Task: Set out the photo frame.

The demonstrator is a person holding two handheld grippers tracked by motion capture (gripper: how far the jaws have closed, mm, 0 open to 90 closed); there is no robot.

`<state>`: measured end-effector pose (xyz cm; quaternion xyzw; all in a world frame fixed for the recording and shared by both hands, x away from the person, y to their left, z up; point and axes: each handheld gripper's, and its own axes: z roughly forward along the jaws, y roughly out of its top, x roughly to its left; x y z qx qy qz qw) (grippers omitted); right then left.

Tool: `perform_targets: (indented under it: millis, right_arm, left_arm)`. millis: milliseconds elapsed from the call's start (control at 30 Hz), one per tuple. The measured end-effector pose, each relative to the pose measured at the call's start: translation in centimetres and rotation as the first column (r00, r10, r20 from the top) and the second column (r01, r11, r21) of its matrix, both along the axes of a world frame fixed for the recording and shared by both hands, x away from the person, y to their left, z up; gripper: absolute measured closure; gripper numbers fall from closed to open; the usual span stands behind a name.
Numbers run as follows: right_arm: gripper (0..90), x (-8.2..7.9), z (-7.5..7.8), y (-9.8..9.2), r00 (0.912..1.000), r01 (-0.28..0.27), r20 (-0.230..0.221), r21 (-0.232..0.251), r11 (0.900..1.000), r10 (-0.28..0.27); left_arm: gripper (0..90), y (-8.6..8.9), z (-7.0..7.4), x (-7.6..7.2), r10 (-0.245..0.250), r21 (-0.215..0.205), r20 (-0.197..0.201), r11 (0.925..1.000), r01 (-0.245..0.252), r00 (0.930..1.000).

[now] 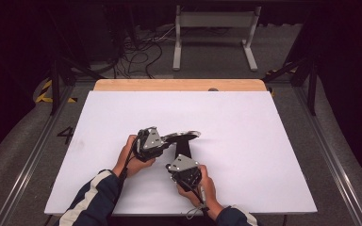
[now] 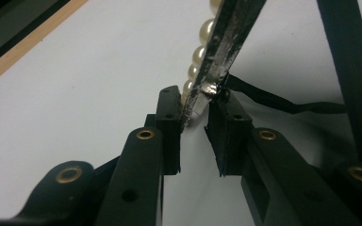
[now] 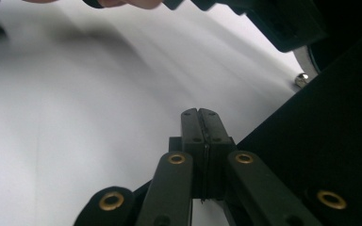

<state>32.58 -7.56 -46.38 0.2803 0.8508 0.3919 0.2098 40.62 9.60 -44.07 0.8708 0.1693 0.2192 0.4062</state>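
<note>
Left gripper view: tongs (image 2: 195,117) on perhaps pearl-edged band (image 2: 221,52).

White board (image 1: 245,141) covers tabletop; bare wooden strip (image 1: 179,84) along far edge. Grey floor beyond: white frame legs (image 1: 214,28) far centre, tangled black cables (image 1: 136,54) far left, yellow-black tape (image 1: 45,92) at left.

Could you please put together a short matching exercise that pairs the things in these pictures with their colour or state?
Things:
1. left hand-held gripper
2. right hand-held gripper
3. pearls
4. table edge

States:
A. bare wood
B. cream-white, in a row
C. jaws pressed together, nothing visible between them
D. jaws around a silvery strip

Pairs: 1-D, 2-C, 3-B, 4-A
</note>
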Motion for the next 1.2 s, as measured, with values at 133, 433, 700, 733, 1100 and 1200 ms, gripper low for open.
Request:
perform_targets:
  millis: [133, 433, 700, 733, 1100, 1200]
  right_arm:
    - [90.0, 0.2, 0.1, -0.5, 0.9999, 0.013, -0.007, 0.004, 1.0, -0.013]
    - [90.0, 0.3, 0.1, -1.2, 0.9997, 0.012, -0.02, 0.008, 1.0, -0.012]
    - [90.0, 0.2, 0.3, -1.8, 0.9995, 0.019, -0.026, 0.017, 1.0, -0.019]
    - [90.0, 0.2, 0.3, -1.8, 0.9995, 0.02, -0.024, 0.016, 1.0, -0.02]
    - [90.0, 0.4, 0.3, -2.7, 0.9989, 0.033, -0.033, 0.01, 0.999, -0.032]
    - [90.0, 0.5, 0.3, -3.0, 0.9986, 0.037, -0.038, 0.01, 0.999, -0.036]
  left_arm:
    - [77.4, -0.1, 0.0, -0.2, 0.01, -0.002, 0.001, 1.0, -0.01, 1.0]
    - [78.7, 0.0, 0.2, -0.5, 0.011, 0.002, -0.004, 0.9999, -0.011, 0.9999]
    - [79.8, 0.1, 0.4, -0.8, -0.003, 0.008, 0.001, 1.0, 0.003, 1.0]
    - [79.9, 0.0, 0.4, -0.8, -0.002, 0.006, -0.002, 1.0, 0.002, 1.0]
    - [80.2, -0.1, 0.5, -1.2, -0.012, 0.03, 0.008, 0.9995, 0.012, 0.9999]
    - [80.2, -0.1, 0.5, -1.3, -0.016, 0.038, 0.011, 0.9992, 0.016, 0.9998]
